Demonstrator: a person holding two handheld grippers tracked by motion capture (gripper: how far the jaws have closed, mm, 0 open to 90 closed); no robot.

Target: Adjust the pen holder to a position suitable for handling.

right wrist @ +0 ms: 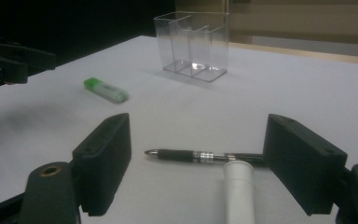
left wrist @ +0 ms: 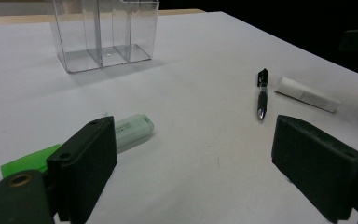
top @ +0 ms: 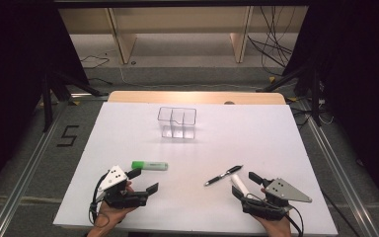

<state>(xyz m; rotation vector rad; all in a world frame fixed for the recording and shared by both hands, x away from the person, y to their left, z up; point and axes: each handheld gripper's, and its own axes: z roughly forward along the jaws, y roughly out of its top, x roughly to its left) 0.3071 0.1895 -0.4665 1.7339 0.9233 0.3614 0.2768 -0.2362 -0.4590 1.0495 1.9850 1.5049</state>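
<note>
A clear divided organizer (top: 176,123) stands upright at the middle back of the white table (top: 128,128). A green-capped highlighter (top: 149,166) lies just beyond my left gripper (top: 144,180), which rests low with its jaws wide open and nothing between them. In the left gripper view the highlighter (left wrist: 130,131) lies behind the left jaw. A black pen (top: 223,176) lies left of my right gripper (top: 245,185). A white tube (right wrist: 239,193) lies on the table between the right gripper's open jaws, and neither pad touches it. The pen (right wrist: 191,155) lies crosswise just past the tube's end.
The table's near edge runs just under both hands. A wooden strip (top: 197,97) borders the far edge. Metal rails, dark stands and cables (top: 276,44) sit on the floor around the table. The organizer's (right wrist: 192,44) compartments hold nothing.
</note>
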